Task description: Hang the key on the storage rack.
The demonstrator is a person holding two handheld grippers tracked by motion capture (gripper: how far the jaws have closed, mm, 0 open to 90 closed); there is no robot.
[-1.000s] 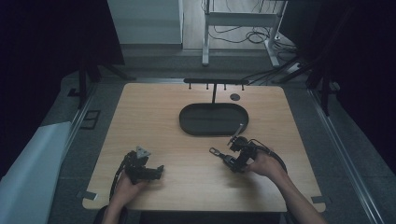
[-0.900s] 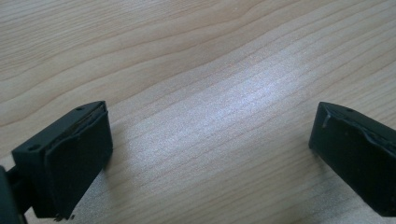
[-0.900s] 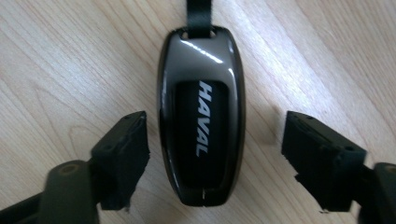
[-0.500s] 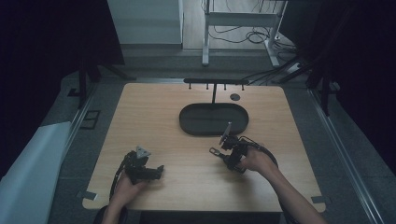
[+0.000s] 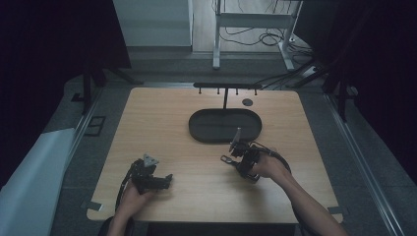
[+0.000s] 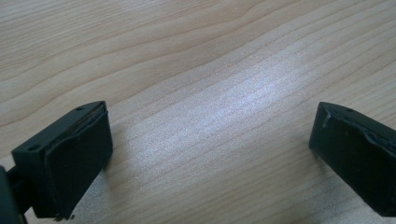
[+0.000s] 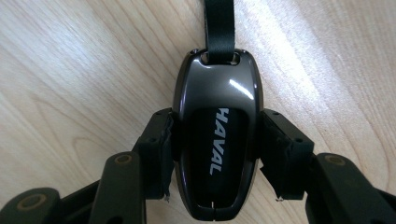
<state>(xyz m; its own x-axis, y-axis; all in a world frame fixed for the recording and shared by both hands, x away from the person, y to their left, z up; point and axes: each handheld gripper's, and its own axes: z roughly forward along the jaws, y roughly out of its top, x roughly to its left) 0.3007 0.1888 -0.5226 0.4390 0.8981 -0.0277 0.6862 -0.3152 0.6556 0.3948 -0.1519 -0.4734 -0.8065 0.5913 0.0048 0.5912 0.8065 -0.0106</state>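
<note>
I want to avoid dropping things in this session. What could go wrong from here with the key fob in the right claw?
The right claw pinches the glossy key fob only at its smooth curved sides, so it might slip or twist out. Its black strap hangs free and could catch on the dark tray nearby or the hook rack behind it. The left claw is open over bare wood, too far off to help.

Glossy dark key fob (image 7: 215, 140) with woven strap (image 7: 219, 25); matt pale-wood table (image 5: 162, 128).
</note>
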